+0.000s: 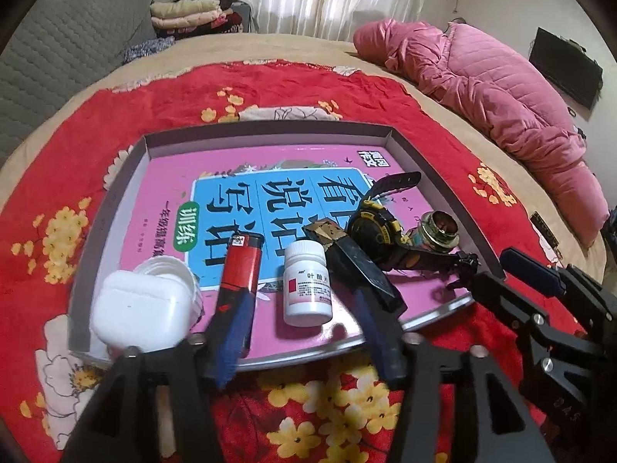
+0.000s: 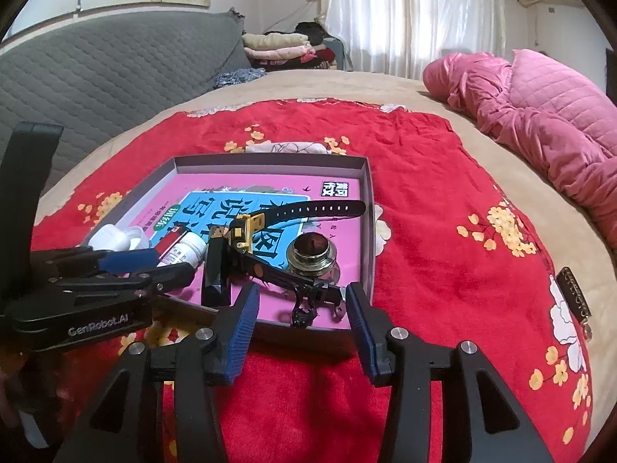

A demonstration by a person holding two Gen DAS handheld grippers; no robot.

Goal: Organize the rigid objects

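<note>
A shallow grey box [image 1: 435, 177] with a pink book as its floor lies on the red flowered cloth. In it are a white earbud case [image 1: 142, 310], a white lid [image 1: 169, 268], a red lighter [image 1: 241, 266], a white pill bottle [image 1: 306, 283], a black bar [image 1: 366, 274], a black-and-yellow watch [image 1: 376, 227] and a metal fitting [image 1: 439, 231]. My left gripper [image 1: 304, 308] is open around the pill bottle at the box's near edge. My right gripper [image 2: 302, 308] is open at the near edge, over the watch buckle [image 2: 304, 310]. The watch [image 2: 246, 231] and fitting [image 2: 313, 254] lie beyond it.
The red cloth [image 2: 443, 212] covers a tan bed. A pink quilt [image 2: 540, 115] lies at the far right. A grey sofa [image 2: 115, 69] and folded blankets [image 2: 281, 48] stand behind. The right gripper body [image 1: 559, 308] shows at the right of the left wrist view.
</note>
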